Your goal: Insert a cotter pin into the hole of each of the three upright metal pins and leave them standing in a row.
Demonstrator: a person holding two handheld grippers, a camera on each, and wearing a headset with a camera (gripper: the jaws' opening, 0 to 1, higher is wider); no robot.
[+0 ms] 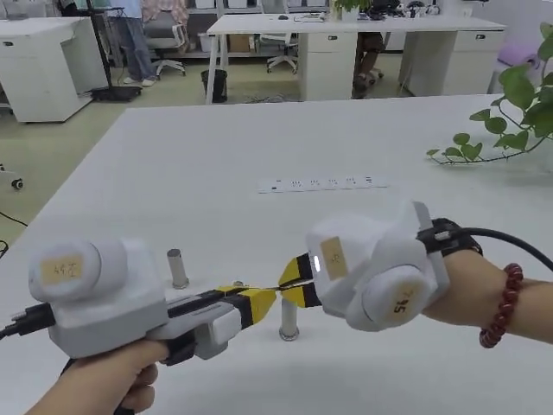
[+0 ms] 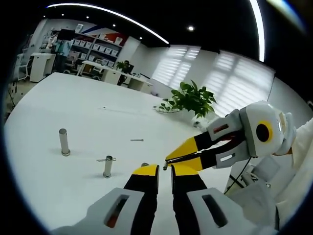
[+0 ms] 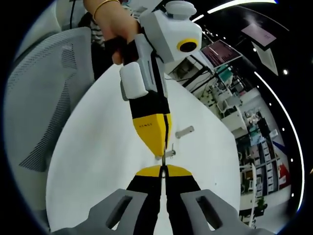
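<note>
Right gripper (image 3: 163, 169) clenches the held cotter pin (image 3: 166, 155) against the tips of left gripper (image 2: 165, 170), whose grip I cannot tell; left, a metal pin (image 2: 108, 167) carries another

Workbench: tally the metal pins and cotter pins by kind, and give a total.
Metal pins: 3
Cotter pins: 3, one through a pin, one loose, one held in the right tongs
Total: 6
</note>
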